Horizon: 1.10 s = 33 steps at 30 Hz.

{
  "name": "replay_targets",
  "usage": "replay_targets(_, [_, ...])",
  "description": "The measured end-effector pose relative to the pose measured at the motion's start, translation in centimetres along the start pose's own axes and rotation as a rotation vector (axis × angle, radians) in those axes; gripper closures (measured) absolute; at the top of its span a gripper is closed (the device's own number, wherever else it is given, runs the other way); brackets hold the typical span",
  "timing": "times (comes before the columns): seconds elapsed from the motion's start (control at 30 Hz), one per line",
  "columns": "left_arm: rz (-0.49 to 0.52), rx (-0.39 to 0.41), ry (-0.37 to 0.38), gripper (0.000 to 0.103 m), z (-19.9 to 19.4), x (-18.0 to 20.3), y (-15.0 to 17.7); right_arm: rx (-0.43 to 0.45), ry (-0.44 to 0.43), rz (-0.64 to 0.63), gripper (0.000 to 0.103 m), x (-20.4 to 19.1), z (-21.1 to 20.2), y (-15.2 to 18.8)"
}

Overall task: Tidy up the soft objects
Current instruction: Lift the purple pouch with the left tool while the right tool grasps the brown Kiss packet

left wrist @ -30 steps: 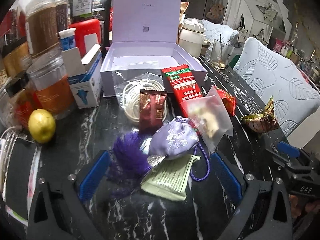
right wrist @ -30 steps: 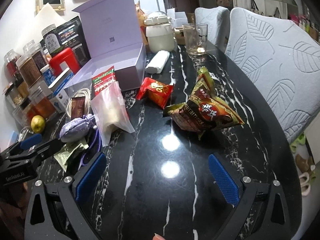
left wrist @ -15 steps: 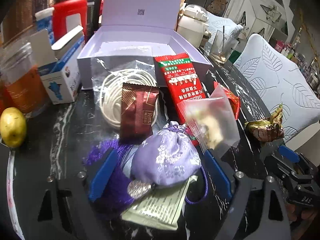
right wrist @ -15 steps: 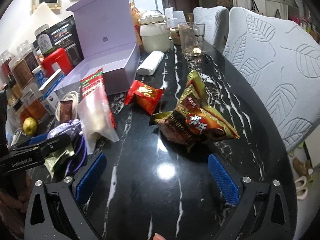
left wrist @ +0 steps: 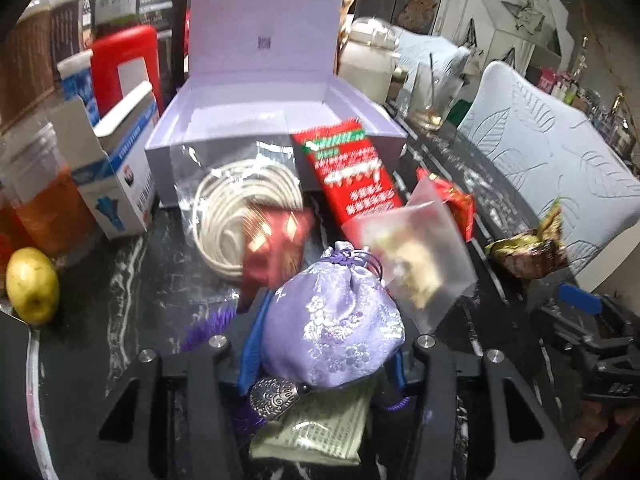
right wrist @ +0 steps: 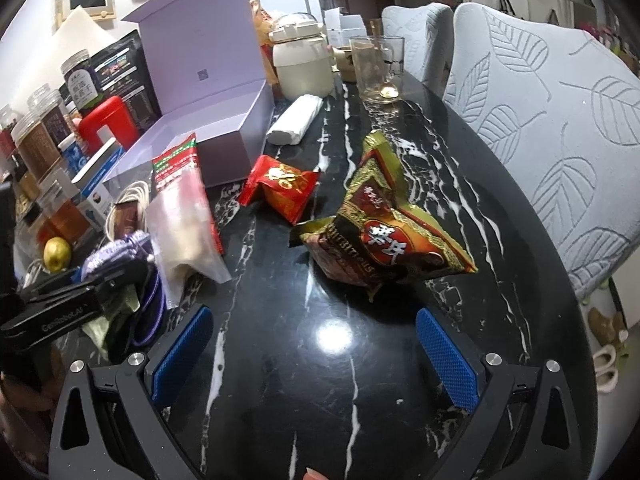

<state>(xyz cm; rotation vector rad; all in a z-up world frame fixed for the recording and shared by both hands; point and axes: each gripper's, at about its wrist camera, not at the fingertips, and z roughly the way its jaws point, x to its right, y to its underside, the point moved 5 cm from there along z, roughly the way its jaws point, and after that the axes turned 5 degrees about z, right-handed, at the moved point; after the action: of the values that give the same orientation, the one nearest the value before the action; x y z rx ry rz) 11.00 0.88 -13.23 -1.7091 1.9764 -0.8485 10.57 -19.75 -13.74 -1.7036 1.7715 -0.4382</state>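
Lavender brocade drawstring pouch [left wrist: 336, 312], clamped between the blue pads of the left tongs [left wrist: 328, 344], low over the black marbled tabletop [right wrist: 320, 400]. Gathered neck turned away from the camera; silver charm [left wrist: 274, 396] and purple tassel [left wrist: 208, 320] trailing at the near left. Sat over a folded green leaflet [left wrist: 320, 432]; whether lifted clear of it, could not tell.

Just beyond the pouch: dark red sachet [left wrist: 276, 240] resting on a bagged coil of white cord [left wrist: 236, 200]. Frosted zip bag [left wrist: 420, 256] touching the pouch's right shoulder. Red-and-green packet [left wrist: 352, 176] leaning against the front wall of the lilac gift box [left wrist: 160, 168], lid standing upright, inside bare as far as seen. Yellow fruit [left wrist: 32, 284] well apart at the left edge.

Right tongs [right wrist: 312, 316] spread wide above bare tabletop, nothing between the pads. Ahead of them, gold-and-brown snack bag [right wrist: 384, 236], near but not touched. Red snack packet [right wrist: 282, 188] farther back, between that bag and the gift box.
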Motion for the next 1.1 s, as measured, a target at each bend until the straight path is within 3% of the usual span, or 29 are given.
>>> replay_targets(0.27, [-0.051, 0.052, -0.011, 0.054, -3.8, -1.6, 0.4, -0.001, -0.052, -0.044, 0.000, -2.5, -0.3, 0.5])
replay_targets(0.73, [-0.185, 0.119, -0.159, 0.054, -9.4, -9.0, 3.1, -0.040, -0.213, -0.144, 0.000, -10.2, 0.5, 1.4])
replay_targets(1.0, [-0.240, 0.111, -0.148, 0.054, -10.0, -11.6, 4.9, -0.062, -0.247, -0.193, 0.001, -14.3, 1.7, 1.5])
replay_targets(1.1, [-0.245, 0.114, -0.141, 0.054, -10.1, -12.0, 5.1, -0.061, -0.245, -0.188, 0.006, -15.3, 2.3, 1.1])
